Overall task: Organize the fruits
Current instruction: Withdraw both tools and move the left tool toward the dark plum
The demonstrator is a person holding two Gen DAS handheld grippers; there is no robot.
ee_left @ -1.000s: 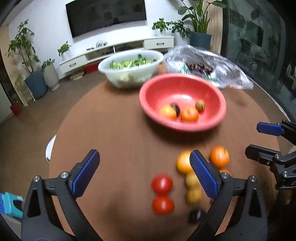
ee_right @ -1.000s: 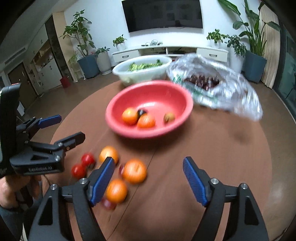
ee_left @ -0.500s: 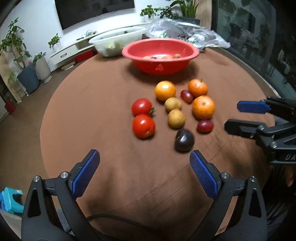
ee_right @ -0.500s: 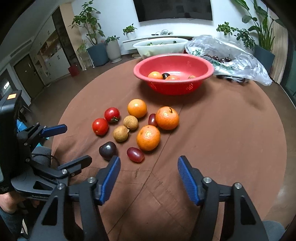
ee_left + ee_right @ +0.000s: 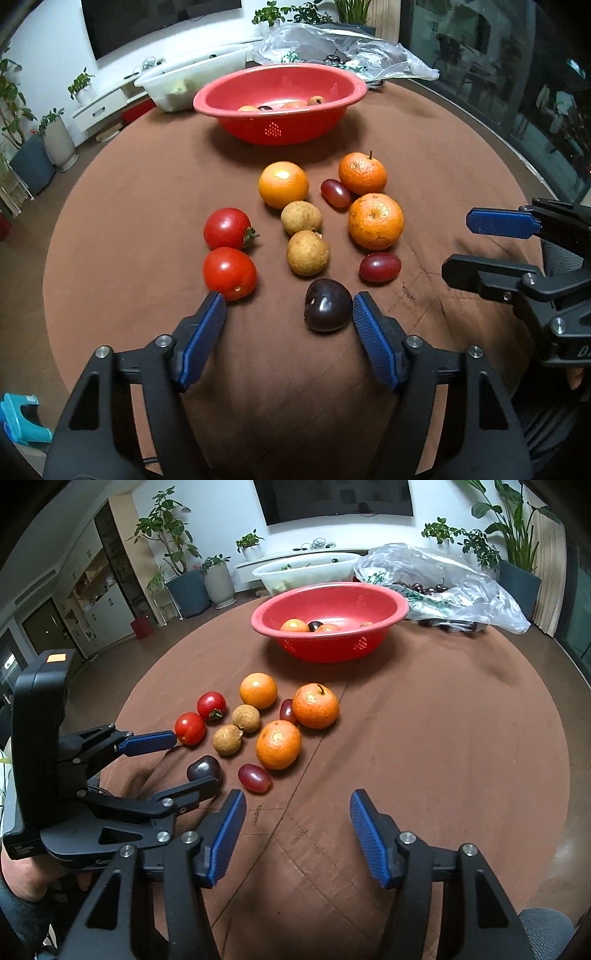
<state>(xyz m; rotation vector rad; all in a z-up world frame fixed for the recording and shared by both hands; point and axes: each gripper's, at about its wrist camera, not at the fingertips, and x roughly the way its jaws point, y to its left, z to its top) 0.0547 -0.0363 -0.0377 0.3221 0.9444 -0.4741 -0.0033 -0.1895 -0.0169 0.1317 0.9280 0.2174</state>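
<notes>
Loose fruit lies on the round brown table (image 5: 129, 221): two tomatoes (image 5: 227, 229), three oranges (image 5: 376, 221), two longans (image 5: 307, 253), two red grapes (image 5: 379, 266) and a dark plum (image 5: 327, 310). My left gripper (image 5: 288, 310) is low over the table. Its jaws are closing with the plum between them, near the right pad, and neither pad presses on it. My right gripper (image 5: 297, 799) hovers over bare tabletop just in front of a grape (image 5: 255, 778); its jaws are closing with nothing between them. Behind the fruit, a red bowl (image 5: 280, 125) holds several fruits.
A white basin (image 5: 192, 85) of greens and a clear plastic bag (image 5: 343, 48) with dark cherries stand behind the red bowl. The table's curved edge runs close on the right. A teal object (image 5: 18, 421) sits off the table at lower left.
Both grippers have dropped toward the loose fruit, which now looks larger and sharp. The left jaws have narrowed around the dark plum. The right jaws have narrowed a little.
</notes>
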